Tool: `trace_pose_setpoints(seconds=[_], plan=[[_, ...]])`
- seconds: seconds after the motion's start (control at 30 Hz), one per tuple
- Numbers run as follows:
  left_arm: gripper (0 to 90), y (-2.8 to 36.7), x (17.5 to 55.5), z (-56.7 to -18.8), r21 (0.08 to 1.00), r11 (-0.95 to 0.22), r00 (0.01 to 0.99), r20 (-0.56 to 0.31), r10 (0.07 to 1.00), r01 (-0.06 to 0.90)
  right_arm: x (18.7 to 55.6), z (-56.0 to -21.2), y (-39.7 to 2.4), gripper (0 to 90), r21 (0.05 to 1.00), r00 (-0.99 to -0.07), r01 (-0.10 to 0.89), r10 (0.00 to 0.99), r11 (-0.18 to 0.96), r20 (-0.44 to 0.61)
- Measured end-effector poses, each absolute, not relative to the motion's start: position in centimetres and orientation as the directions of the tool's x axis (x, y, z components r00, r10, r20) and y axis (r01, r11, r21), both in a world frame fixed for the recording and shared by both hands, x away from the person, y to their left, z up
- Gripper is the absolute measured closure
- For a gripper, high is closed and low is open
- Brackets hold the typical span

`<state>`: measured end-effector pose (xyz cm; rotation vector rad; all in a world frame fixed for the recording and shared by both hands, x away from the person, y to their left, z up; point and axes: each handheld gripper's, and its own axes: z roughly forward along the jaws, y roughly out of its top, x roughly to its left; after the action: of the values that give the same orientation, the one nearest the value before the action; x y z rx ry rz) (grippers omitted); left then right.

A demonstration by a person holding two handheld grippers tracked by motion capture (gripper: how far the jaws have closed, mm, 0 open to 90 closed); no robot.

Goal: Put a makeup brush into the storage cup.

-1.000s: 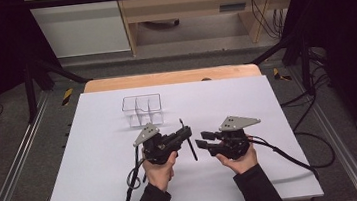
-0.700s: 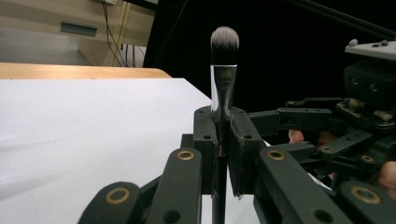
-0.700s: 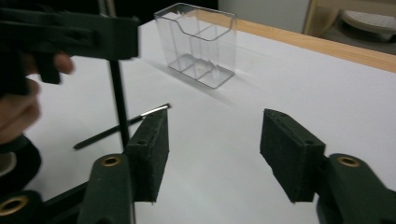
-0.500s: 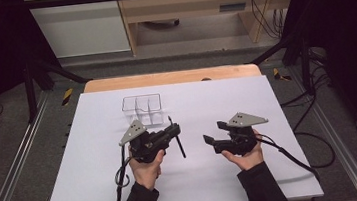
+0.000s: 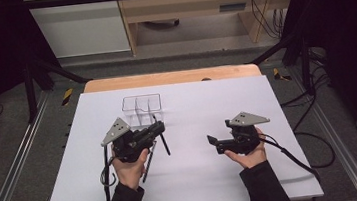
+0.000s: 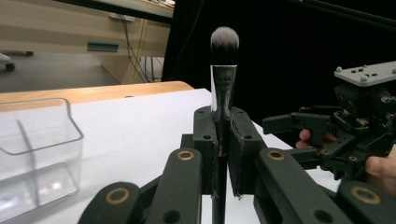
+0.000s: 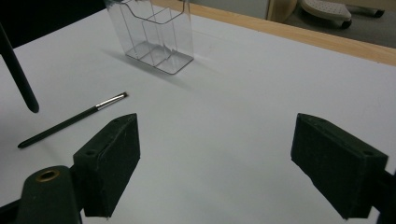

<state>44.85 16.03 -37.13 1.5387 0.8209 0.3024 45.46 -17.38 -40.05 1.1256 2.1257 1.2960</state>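
clear organizer [image 5: 141, 107] — compartments empty, brush [image 6: 223, 79] clamped

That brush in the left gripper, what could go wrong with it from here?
1. The left gripper pinches the brush on its thin handle, so it might tilt or slip.
2. The clear holder looks light; a misaimed brush could tip or push it.
3. A second brush lies on the table near the held brush's lower end and could get knocked.
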Motion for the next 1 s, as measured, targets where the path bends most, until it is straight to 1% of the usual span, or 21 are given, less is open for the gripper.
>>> trace_pose_setpoints(seconds=[0.13, 0.3, 0.37, 0.67, 1.0], plan=[[82.6, 16.8, 45.0, -36.7, 0.95, 0.057, 0.695, -0.266, 0.668, 0.308, 45.5, -40.2, -17.6, 11.7, 0.871, -0.574, 0.432, 0.816, 0.234, 0.065], [82.6, 17.5, 45.4, -36.1, 0.953, 0.049, 0.686, -0.251, 0.683, 0.299, 45.6, -40.3, -17.8, 9.6, 0.869, -0.57, 0.435, 0.819, 0.235, 0.064], [82.6, 17.6, 45.6, -35.9, 0.955, 0.03, 0.679, -0.233, 0.696, 0.296, 45.6, -40.4, -17.9, 8.8, 0.867, -0.566, 0.44, 0.822, 0.234, 0.065], [82.6, 18.4, 46.2, -34.6, 0.96, 0.01, 0.663, -0.201, 0.721, 0.28, 45.6, -40.4, -18.1, 6.0, 0.866, -0.563, 0.439, 0.824, 0.238, 0.06], [82.6, 19.2, 47.1, -33.5, 0.962, 0.003, 0.643, -0.185, 0.744, 0.273, 45.7, -40.5, -18.1, 4.6, 0.863, -0.56, 0.445, 0.827, 0.241, 0.057]])
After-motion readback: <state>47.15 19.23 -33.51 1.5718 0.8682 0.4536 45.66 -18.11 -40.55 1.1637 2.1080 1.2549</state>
